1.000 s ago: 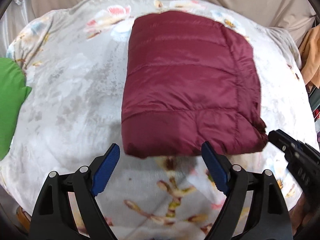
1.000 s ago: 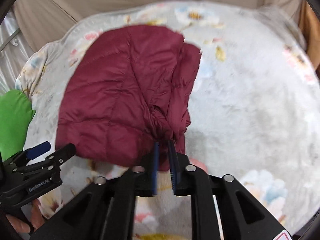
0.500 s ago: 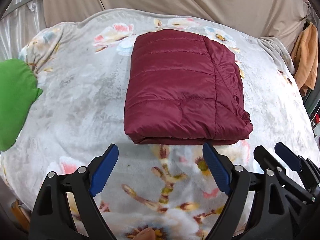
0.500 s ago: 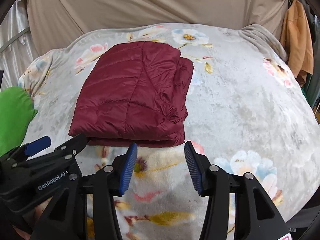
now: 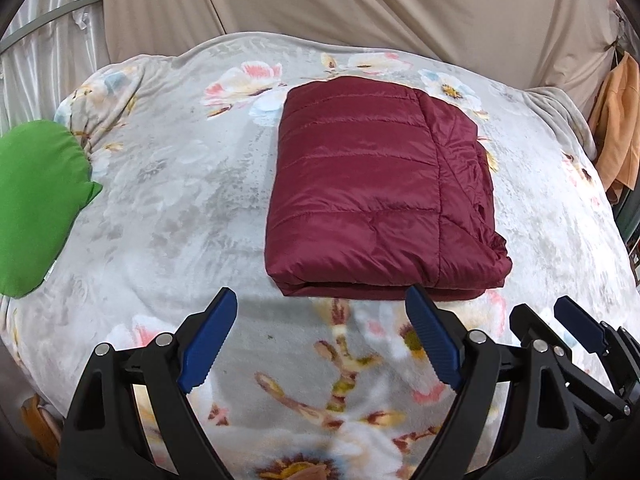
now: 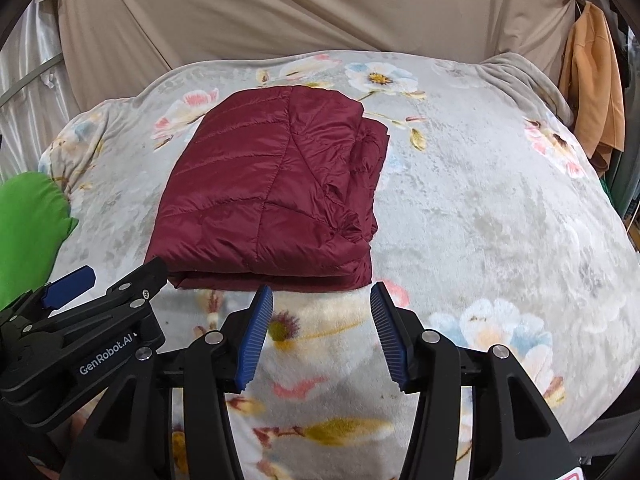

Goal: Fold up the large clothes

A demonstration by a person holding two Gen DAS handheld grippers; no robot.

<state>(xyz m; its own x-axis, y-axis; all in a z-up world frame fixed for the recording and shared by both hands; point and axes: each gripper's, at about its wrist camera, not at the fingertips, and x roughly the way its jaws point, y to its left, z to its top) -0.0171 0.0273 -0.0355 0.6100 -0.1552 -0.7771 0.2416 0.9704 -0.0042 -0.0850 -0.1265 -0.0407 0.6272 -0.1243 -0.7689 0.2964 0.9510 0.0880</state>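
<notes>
Lying folded just beyond both empty hand-held grippers [image 5: 320, 344] [image 6: 320, 336], jacket [image 5: 376, 196].

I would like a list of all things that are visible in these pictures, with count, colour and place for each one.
jacket: one, dark red, folded flat in the middle of the blanket
blanket: one, grey with flowers, covers the whole surface
cushion: one, green, at the blanket's left edge
curtain: one, beige, behind
cloth: one, orange, hangs at far right
left gripper: one, black with blue pads, open, near the jacket's front edge, holding nothing
right gripper: one, same colours, open, holding nothing
</notes>
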